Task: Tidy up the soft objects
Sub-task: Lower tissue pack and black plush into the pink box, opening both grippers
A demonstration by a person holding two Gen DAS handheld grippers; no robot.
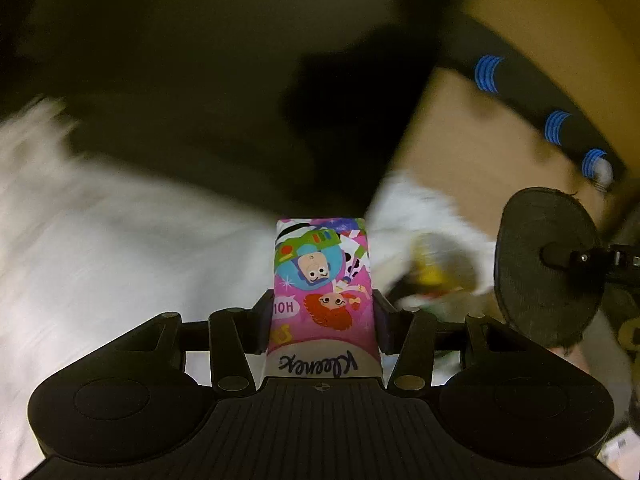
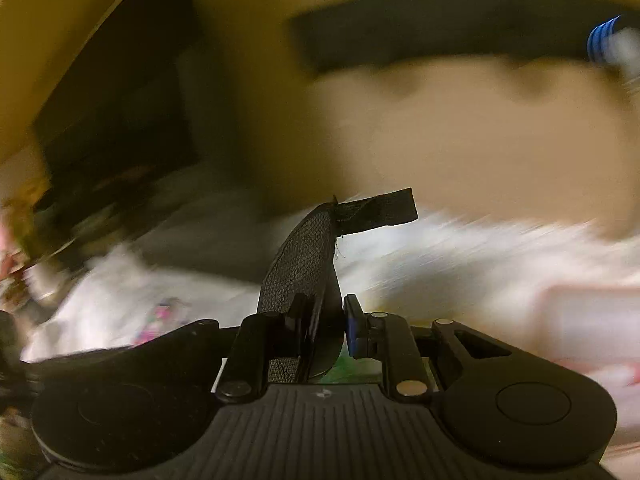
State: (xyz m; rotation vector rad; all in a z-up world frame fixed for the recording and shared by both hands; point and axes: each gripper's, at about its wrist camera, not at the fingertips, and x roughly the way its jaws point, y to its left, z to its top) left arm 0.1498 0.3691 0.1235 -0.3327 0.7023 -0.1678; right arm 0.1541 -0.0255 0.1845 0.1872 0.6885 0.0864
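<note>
Two soft things are in our grip: the Kleenex tissue pack (image 1: 323,280) (cartoon print, logo toward the camera) sits clamped between the left gripper (image 1: 322,322) fingers above white bedding (image 1: 120,248), and the right gripper (image 2: 320,320) is pinched narrowly on a black mesh pad (image 2: 298,268) with a strap tab.

Dim room, warm yellowish light — both views blurred.
A white, soft, cloth-like surface (image 1: 100,240) spreads across the lower ground; behind it a large tan cardboard panel (image 1: 480,140), a mustard-yellow wall (image 2: 248,8) and a dark rectangular screen-like shape (image 2: 116,112) — details unreadable.
</note>
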